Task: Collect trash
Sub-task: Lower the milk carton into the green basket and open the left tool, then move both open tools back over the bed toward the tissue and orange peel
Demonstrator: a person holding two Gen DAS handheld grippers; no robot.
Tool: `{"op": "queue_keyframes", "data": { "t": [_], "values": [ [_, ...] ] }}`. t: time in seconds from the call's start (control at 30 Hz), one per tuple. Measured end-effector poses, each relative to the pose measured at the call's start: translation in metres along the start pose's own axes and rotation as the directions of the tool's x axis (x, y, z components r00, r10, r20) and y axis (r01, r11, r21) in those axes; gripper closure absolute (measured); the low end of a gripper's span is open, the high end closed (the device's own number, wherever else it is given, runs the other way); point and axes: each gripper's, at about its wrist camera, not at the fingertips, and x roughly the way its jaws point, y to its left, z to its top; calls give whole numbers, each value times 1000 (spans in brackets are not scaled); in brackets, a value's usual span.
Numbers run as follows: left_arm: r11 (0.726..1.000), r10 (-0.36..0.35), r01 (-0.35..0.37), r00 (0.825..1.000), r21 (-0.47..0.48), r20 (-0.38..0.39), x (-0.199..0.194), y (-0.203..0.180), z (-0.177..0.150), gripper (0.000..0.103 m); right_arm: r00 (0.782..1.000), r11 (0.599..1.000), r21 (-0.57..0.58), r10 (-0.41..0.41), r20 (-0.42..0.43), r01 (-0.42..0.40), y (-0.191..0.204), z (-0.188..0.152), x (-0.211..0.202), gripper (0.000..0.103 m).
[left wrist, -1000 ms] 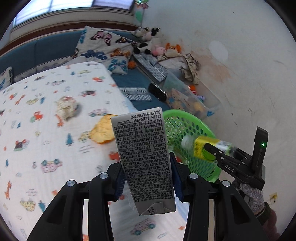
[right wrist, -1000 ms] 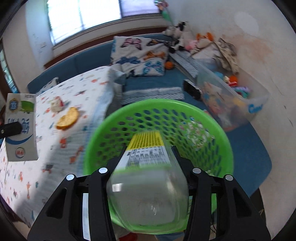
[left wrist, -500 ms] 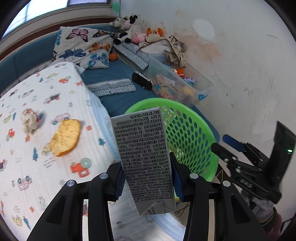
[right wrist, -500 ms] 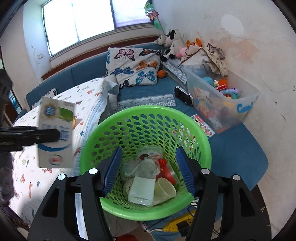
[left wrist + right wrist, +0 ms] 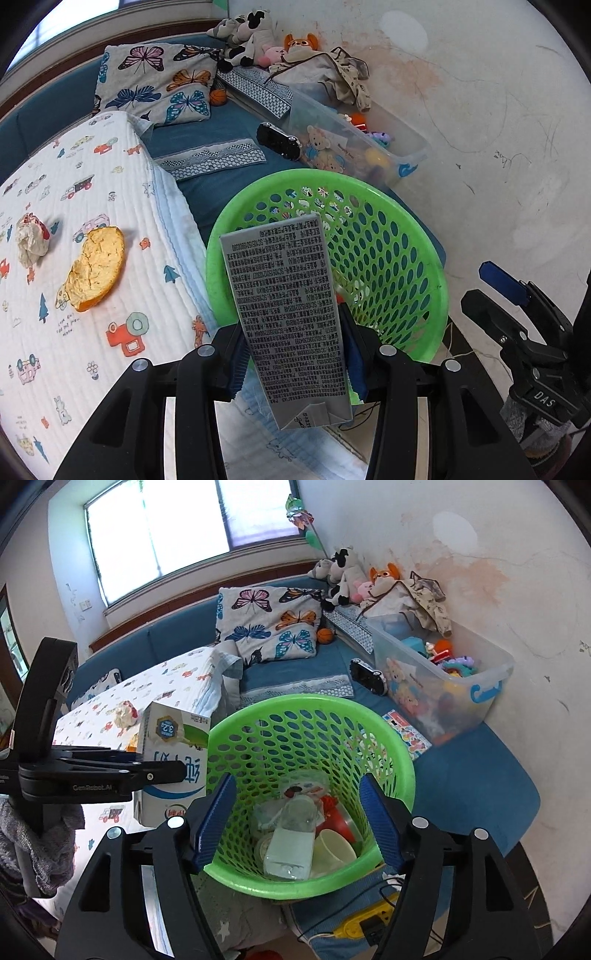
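Note:
My left gripper [image 5: 293, 354] is shut on a milk carton [image 5: 288, 317], held upright just left of the green basket [image 5: 424, 258]. The carton [image 5: 173, 764] and left gripper [image 5: 162, 770] also show in the right wrist view, beside the basket's rim [image 5: 402, 760]. My right gripper [image 5: 297, 812] is open and empty above the basket, which holds a clear plastic bottle [image 5: 291, 845], cups and wrappers. An orange peel [image 5: 96, 267] and a crumpled paper wad [image 5: 31, 240] lie on the patterned quilt [image 5: 74, 350].
A clear toy bin [image 5: 450, 686] stands by the wall behind the basket. A butterfly pillow [image 5: 273, 622], plush toys [image 5: 343, 576] and a black toy car [image 5: 369, 675] lie on the blue couch. A yellow power strip [image 5: 364, 925] with cords lies on the floor.
My right gripper opened and let the bottle drop into the basket, then drew back. My left gripper carried the carton right, from over the quilt to the basket's edge.

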Motion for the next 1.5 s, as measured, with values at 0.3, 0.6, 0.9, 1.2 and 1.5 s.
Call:
{"op": "queue_keyframes", "data": {
  "t": [0.3,0.6,0.9,1.2,1.5],
  "values": [
    [1000,-21,21,999,6,27,-6,-3,0,44,1000,1000,13,7,2,-7,1,-2,-5,33],
    [1000,12,-11,998,-12,66,-30,20,-14,44,1000,1000,6,24,5,-24,11,-2,-8,28],
    [993,81,-73,993,-89,87,-52,69,-29,44,998,997,-30,66,-19,-67,39,0,6,25],
    [978,149,-131,983,-161,107,-78,119,-44,44,991,990,-72,120,-52,-123,76,2,27,22],
    [956,223,-194,968,-219,114,-102,164,-58,43,978,969,-148,182,-106,-197,130,4,61,20]
  ]
}}
